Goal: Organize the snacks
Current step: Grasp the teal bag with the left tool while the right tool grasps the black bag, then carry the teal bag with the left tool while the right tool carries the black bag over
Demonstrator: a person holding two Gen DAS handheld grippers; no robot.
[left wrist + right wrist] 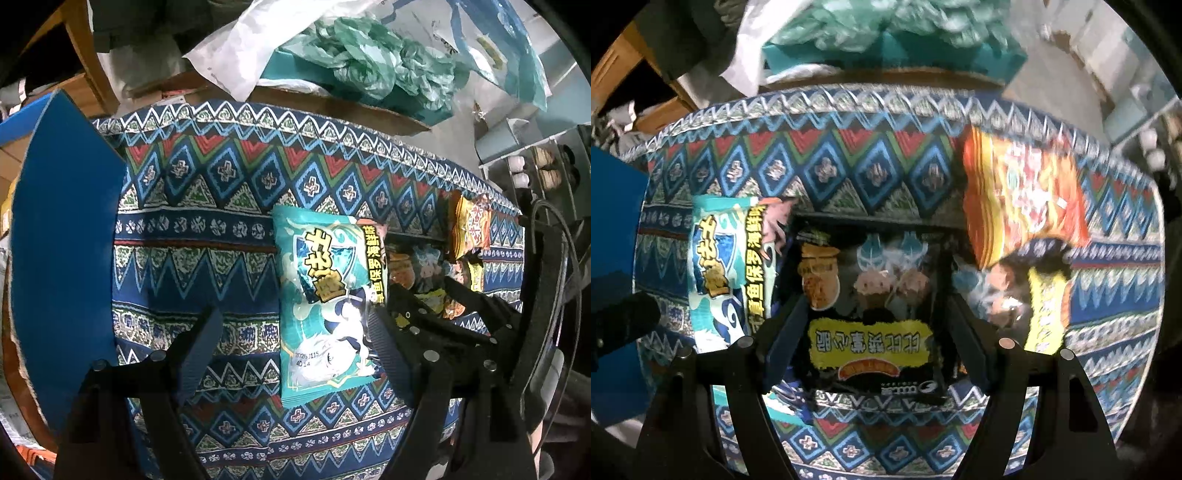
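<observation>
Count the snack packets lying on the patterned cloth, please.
3: a teal packet on the left, a black packet between the right gripper's jaws, an orange packet on the right. Others may be hidden.

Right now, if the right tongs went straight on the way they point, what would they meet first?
Probably the black snack packet lying on the patterned cloth; it sits between the open right tongs.

The orange snack bag (1019,192) is smeared by motion blur, its print unreadable. The black snack bag (871,314) is partly covered by gripper fingers (783,339). A blue board (66,236) runs off the left edge.
</observation>
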